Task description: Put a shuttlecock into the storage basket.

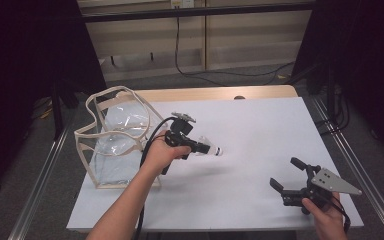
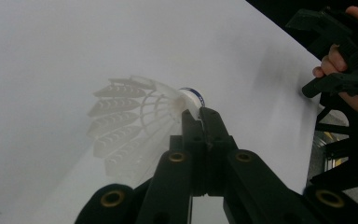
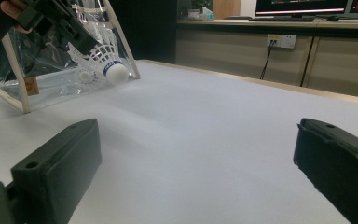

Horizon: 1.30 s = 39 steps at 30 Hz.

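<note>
A white shuttlecock point(image 1: 217, 150) with a blue band at its cork hangs just above the white table top point(image 1: 260, 120), a little right of the bag. My left gripper point(image 1: 202, 147) is shut on it. In the left gripper view the jaws meet on the shuttlecock point(image 2: 135, 116) beside its cork, at my left gripper's point(image 2: 200, 116) tips. The right gripper view shows the shuttlecock point(image 3: 109, 67) far off, in front of the bag. My right gripper point(image 1: 285, 172) stands open near the table's front right corner, its jaws point(image 3: 196, 154) wide apart with nothing between them.
A clear plastic bag with beige trim point(image 1: 87, 131) stands open at the table's left edge, and its trim point(image 3: 16, 70) shows at the upper left of the right gripper view. Cables run along the floor beyond the table's wooden far edge point(image 1: 215, 93).
</note>
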Available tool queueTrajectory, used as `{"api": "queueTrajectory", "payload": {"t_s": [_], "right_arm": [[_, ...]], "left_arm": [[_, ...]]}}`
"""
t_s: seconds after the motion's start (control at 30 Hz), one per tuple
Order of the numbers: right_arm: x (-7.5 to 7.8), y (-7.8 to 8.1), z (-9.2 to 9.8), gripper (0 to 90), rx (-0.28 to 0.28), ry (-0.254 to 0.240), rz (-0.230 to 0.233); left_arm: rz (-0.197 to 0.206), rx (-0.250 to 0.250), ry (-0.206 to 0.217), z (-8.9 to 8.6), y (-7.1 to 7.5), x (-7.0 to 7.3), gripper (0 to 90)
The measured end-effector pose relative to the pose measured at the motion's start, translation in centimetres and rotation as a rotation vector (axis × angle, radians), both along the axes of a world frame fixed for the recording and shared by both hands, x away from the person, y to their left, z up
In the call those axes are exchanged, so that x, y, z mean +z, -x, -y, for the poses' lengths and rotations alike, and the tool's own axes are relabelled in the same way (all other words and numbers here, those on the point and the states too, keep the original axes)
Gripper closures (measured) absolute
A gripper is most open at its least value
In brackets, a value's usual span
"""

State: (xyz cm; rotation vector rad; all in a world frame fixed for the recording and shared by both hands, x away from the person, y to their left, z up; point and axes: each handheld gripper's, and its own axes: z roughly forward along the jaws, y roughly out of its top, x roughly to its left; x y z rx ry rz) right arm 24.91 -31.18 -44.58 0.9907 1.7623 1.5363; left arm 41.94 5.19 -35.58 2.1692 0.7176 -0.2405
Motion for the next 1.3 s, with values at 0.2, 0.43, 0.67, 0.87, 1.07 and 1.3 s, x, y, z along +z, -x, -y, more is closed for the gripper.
{"api": "queueTrajectory", "payload": {"t_s": [0.2, 0.43, 0.67, 0.87, 1.07, 1.3], "right_arm": [[0.0, 0.0, 0.0, 0.6, 0.001, -0.001, 0.0], [0.0, 0.0, -0.1, 0.6, 0.002, 0.0, -0.002], [0.0, 0.0, -0.1, 0.6, 0.0, -0.002, 0.0], [0.0, 0.0, -0.1, 0.6, 0.0, -0.001, -0.001], [0.0, 0.0, -0.1, 0.6, 0.003, 0.001, -0.002], [0.0, 0.0, -0.1, 0.6, 0.004, 0.0, -0.003]], "left_arm": [[0.003, -0.001, -0.015, -0.4, 0.0, 0.8, 90.0], [0.001, 0.011, -0.026, -0.8, 0.0, 1.7, 90.0], [0.006, 0.026, -0.046, -1.2, 0.1, 2.8, 90.0], [0.002, 0.024, -0.057, -1.5, 0.1, 3.7, 90.0], [-0.001, 0.029, -0.064, -1.7, 0.1, 4.1, 90.0], [-0.005, 0.039, -0.065, -1.6, 0.0, 4.5, 90.0]]}}
